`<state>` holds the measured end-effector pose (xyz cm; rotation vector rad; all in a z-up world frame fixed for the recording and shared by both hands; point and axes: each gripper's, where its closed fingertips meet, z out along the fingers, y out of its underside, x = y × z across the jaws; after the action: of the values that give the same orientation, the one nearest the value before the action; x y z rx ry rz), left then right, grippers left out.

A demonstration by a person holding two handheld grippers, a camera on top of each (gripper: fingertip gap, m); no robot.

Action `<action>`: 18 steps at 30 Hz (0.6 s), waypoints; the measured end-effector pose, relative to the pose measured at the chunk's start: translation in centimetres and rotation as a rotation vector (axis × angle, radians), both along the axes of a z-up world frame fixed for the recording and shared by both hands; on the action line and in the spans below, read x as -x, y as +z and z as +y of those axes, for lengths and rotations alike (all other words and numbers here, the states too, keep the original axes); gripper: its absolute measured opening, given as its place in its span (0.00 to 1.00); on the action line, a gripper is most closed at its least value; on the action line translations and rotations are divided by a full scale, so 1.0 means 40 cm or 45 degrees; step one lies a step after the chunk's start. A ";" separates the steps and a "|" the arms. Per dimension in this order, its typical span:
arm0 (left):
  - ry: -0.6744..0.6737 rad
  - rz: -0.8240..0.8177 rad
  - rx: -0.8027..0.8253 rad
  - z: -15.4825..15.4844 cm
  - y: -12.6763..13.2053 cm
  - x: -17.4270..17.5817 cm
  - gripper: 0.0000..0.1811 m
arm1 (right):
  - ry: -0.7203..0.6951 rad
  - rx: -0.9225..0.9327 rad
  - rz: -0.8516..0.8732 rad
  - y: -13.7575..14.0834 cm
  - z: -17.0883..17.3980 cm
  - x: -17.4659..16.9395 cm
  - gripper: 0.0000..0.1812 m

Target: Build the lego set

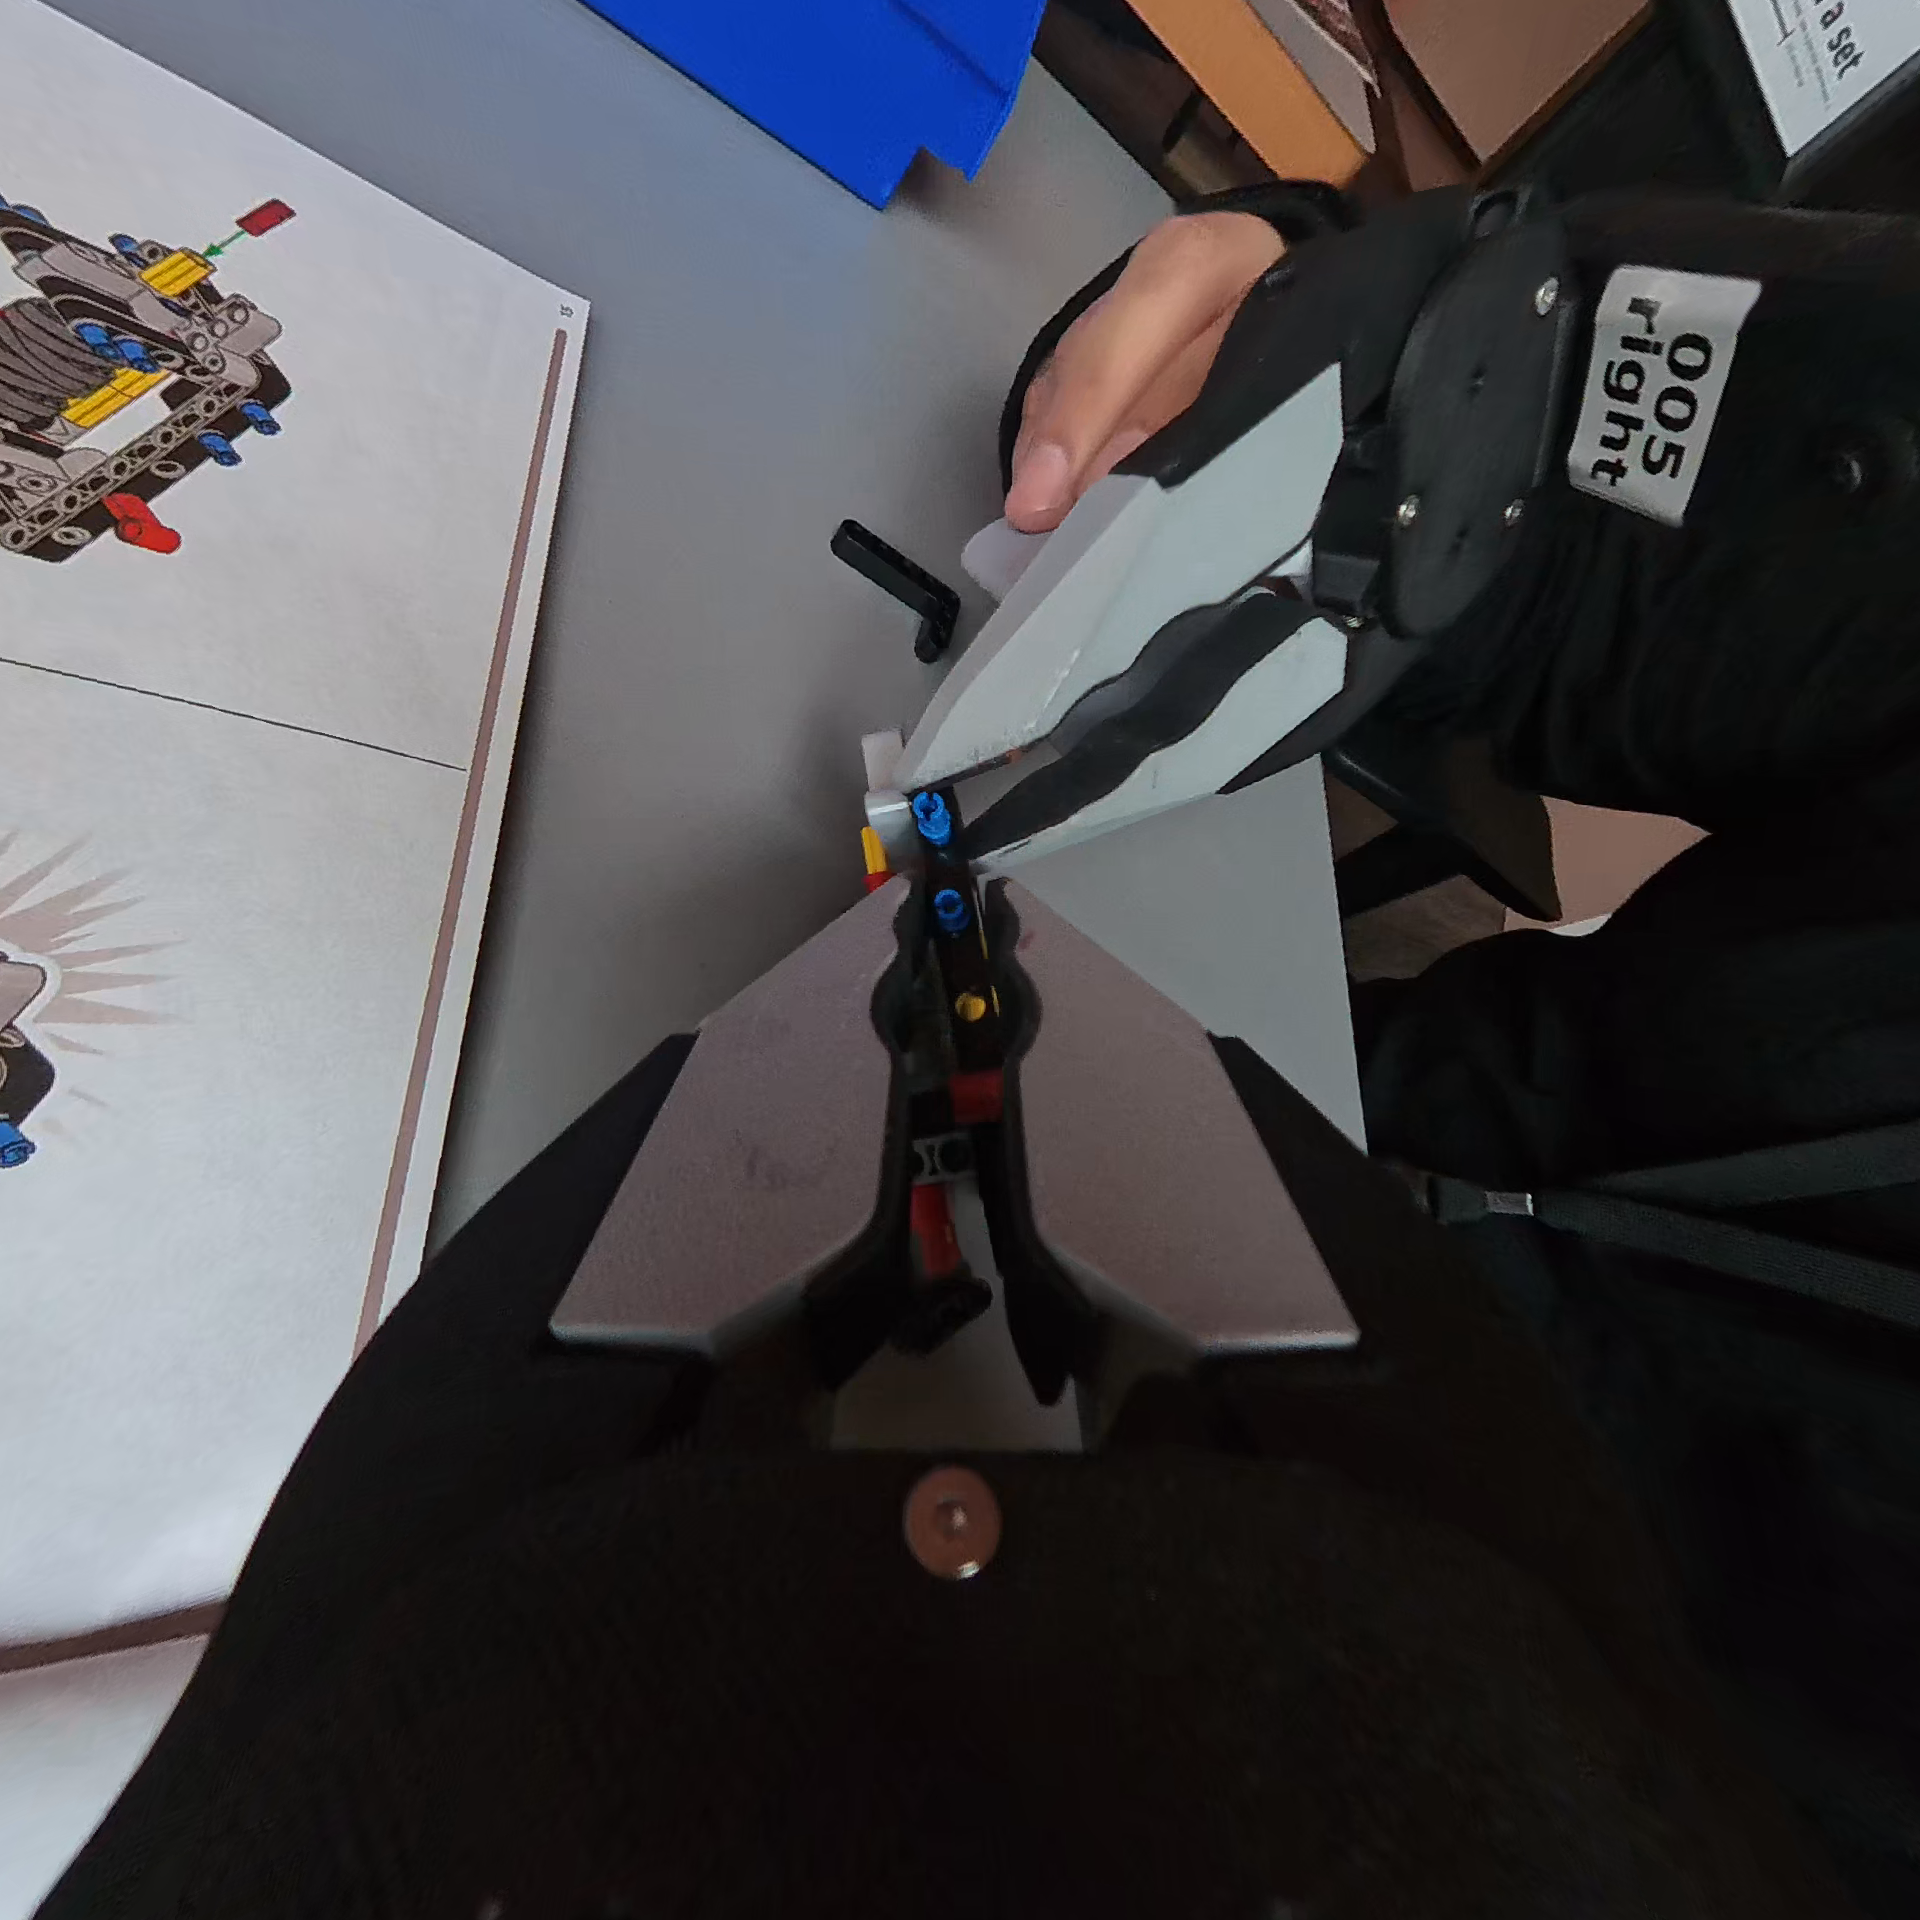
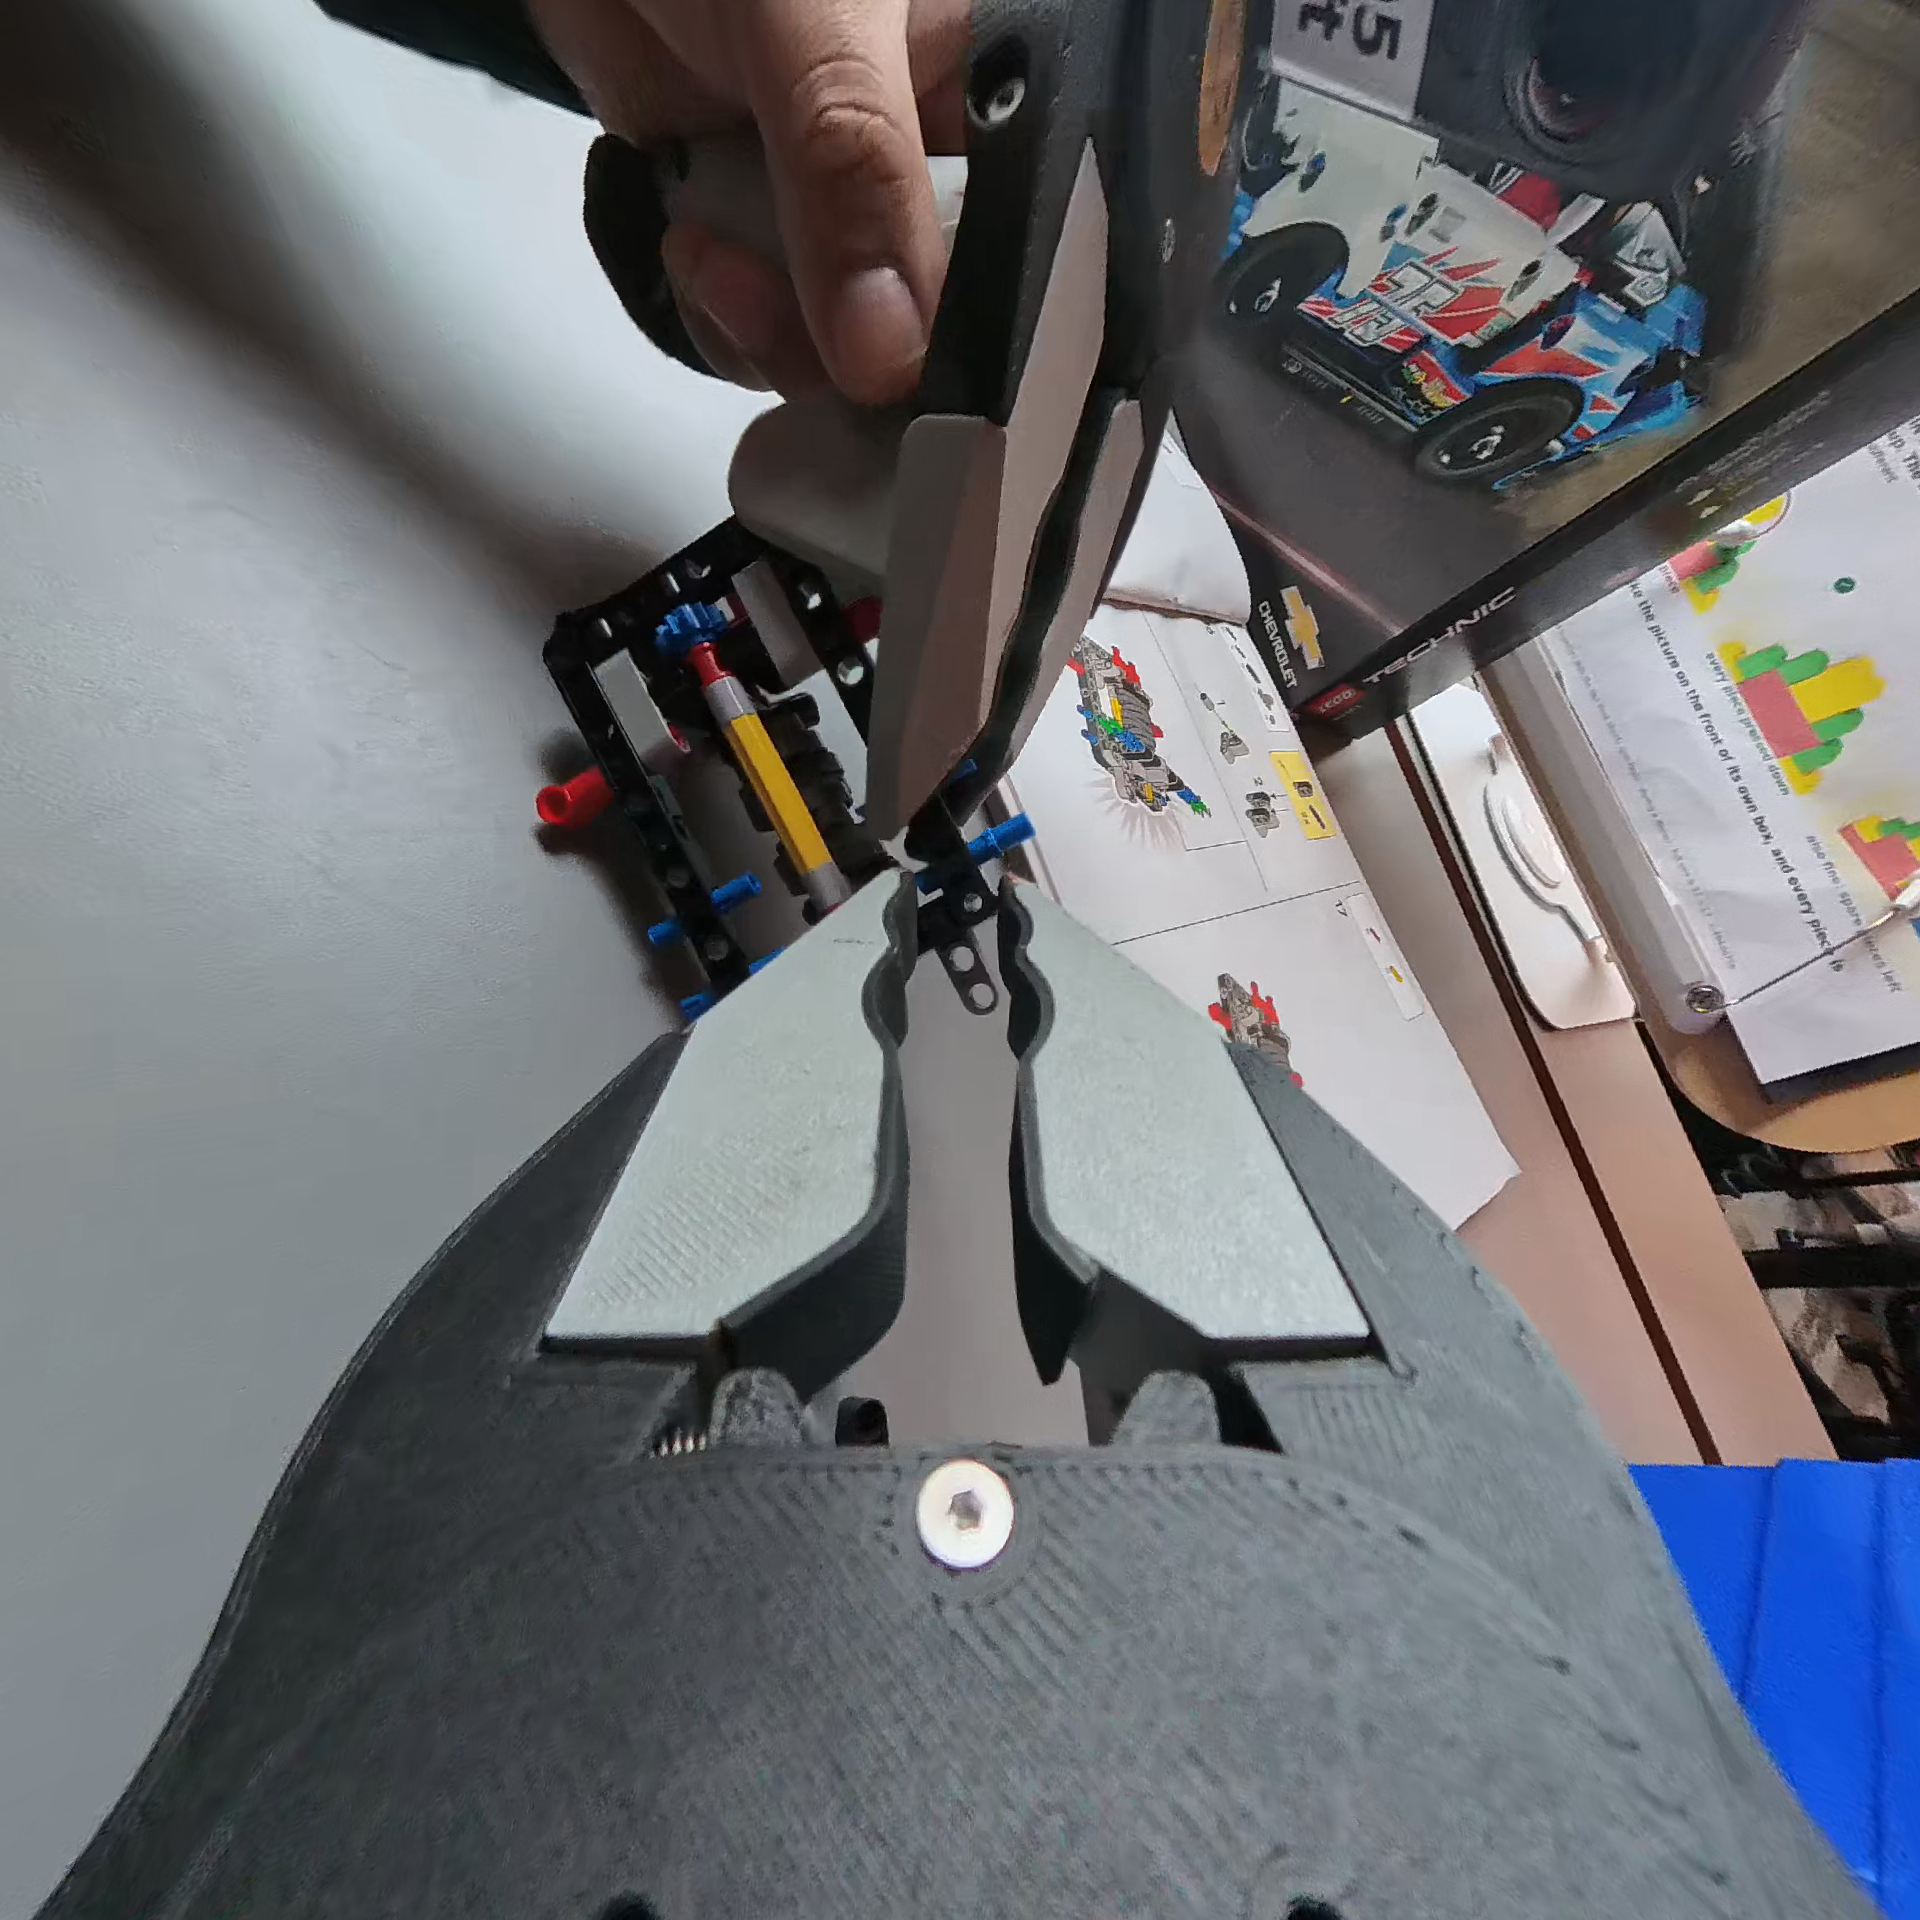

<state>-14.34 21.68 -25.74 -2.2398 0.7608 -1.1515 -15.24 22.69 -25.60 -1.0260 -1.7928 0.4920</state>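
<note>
My left gripper [image 1: 951,896] is shut on the partly built lego frame [image 1: 961,997], seen edge-on between its fingers. In the right wrist view the frame [image 2: 665,748] is a black rectangle with blue pins, a yellow and red axle and a red pin, held above the grey table. My right gripper [image 2: 951,894] is shut on a small black beam with holes [image 2: 968,966], pressed against the frame's corner by the blue pins [image 2: 992,836]. The two grippers meet tip to tip: the right one [image 1: 951,826] comes in from the upper right, the left one [image 2: 906,831] from above.
A loose black L-shaped beam [image 1: 899,587] lies on the grey table [image 1: 707,436]. The open instruction booklet [image 1: 260,779] lies to the left and also shows in the right wrist view [image 2: 1226,852]. A blue bin [image 1: 852,83] and the lego box [image 2: 1507,312] stand nearby. A hand [image 1: 1122,364] holds the right gripper. My two grippers' fingertips are within a few centimetres of each other.
</note>
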 end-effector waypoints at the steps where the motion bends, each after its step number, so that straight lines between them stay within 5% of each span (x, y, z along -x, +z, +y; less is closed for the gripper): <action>1: -0.001 -0.002 0.008 -0.001 0.000 0.001 0.06 | -0.005 -0.006 -0.008 -0.003 0.001 0.000 0.06; 18: 0.053 0.112 0.046 -0.006 0.000 0.051 0.08 | -0.101 -0.108 -0.054 -0.023 0.032 -0.005 0.06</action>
<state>-16.36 21.44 -25.74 -2.3383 0.7297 -1.0614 -15.05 23.98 -26.52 -1.0512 -1.7874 0.3447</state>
